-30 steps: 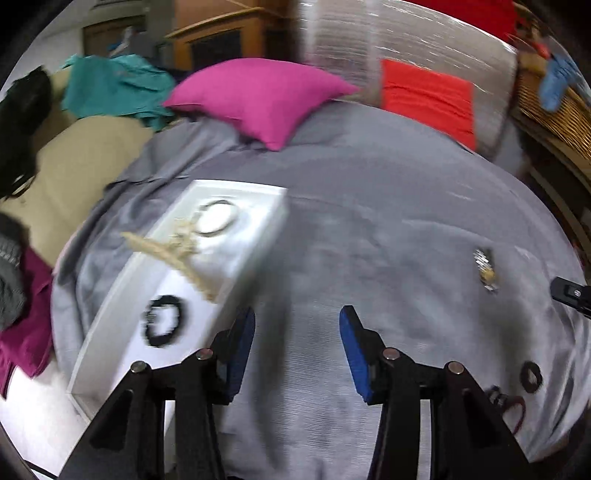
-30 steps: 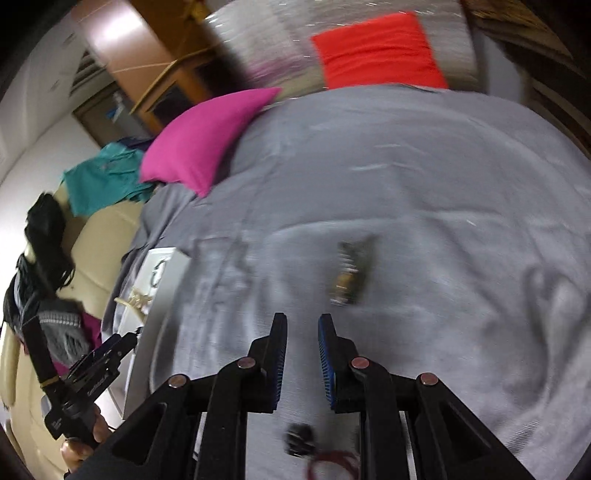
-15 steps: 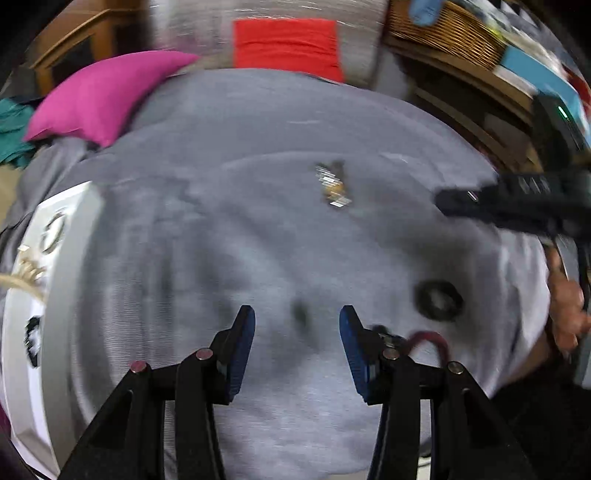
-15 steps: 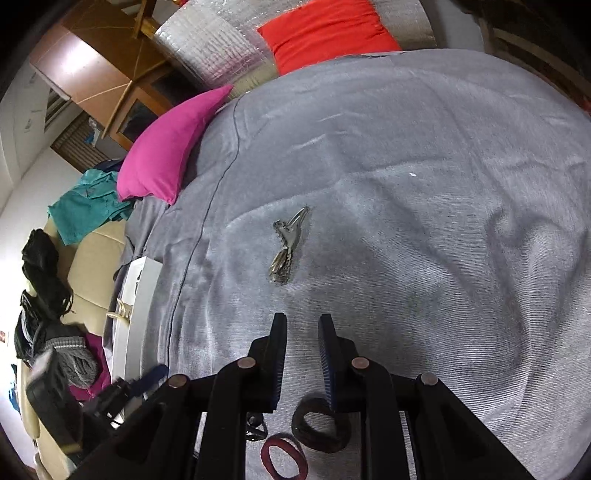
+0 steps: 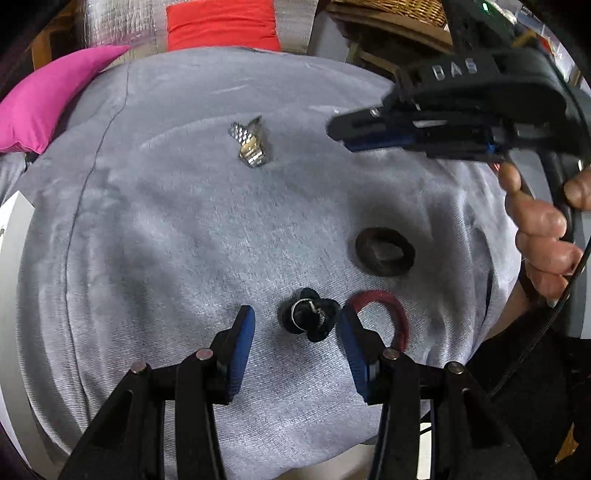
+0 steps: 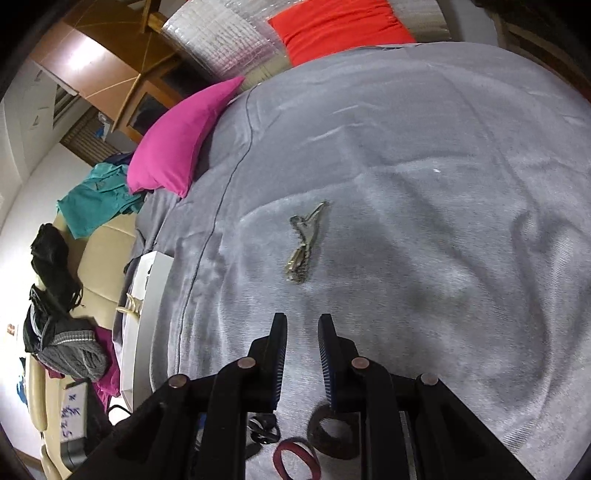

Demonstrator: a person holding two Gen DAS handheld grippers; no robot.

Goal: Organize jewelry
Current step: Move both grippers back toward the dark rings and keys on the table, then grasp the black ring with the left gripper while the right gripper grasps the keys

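My left gripper [image 5: 297,326] stands open, pointing steeply down at the grey bed cover. A black flower-shaped piece with a silver ring [image 5: 308,319] lies just ahead, between its blue fingertips, with neither pad touching it. A red band [image 5: 384,314] lies by the right finger and a dark brown ring [image 5: 384,251] beyond it. A metal watch [image 5: 251,144] lies farther up the bed. My right gripper [image 6: 303,332] hovers with its jaws only narrowly apart and nothing between them, the watch [image 6: 304,240] ahead of it. The brown ring [image 6: 330,432] and the red band [image 6: 295,458] lie under it.
A white tray [image 6: 147,314] with jewelry sits at the bed's left side. A pink pillow [image 6: 181,140] and a red cushion [image 6: 340,26] lie at the head end. A hand [image 5: 535,229] holds the right gripper [image 5: 388,129] above the bed. Clothes are heaped on a beige seat [image 6: 99,258].
The left gripper swung from beside the white tray across the bed to the small pieces near the front edge and tilted down. The right gripper sank a little; its jaws kept their gap.
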